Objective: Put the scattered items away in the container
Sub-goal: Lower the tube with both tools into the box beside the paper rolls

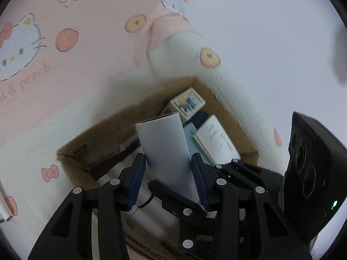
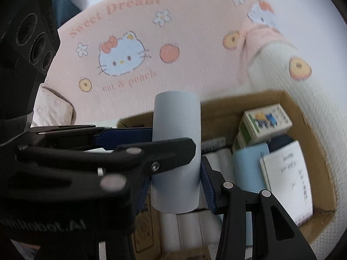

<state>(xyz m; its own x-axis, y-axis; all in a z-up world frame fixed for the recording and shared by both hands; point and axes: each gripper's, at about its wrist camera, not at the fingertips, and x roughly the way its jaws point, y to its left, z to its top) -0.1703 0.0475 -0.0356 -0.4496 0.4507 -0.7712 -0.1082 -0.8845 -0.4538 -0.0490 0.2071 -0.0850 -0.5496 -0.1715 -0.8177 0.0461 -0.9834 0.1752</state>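
Both jaws clamped on one white tube (image 1: 167, 151) — left gripper (image 1: 169, 182) pinches it between blue pads (image 1: 137, 182), right gripper (image 2: 175, 186) grips the same tube (image 2: 176, 151) lower down, left gripper (image 2: 151, 143) crossing in from the side. Tube held upright, slightly tilted, above the open cardboard box (image 1: 229, 117). In the box (image 2: 303, 112): more white tubes (image 2: 188, 227) lying side by side, a printed carton (image 2: 265, 119), a light blue item (image 2: 247, 164), a white booklet (image 2: 288, 177). Box sits on pink cartoon-cat bedding (image 2: 121, 54). Another tube (image 1: 5, 211) lies on the bedding (image 1: 65, 69), well apart.
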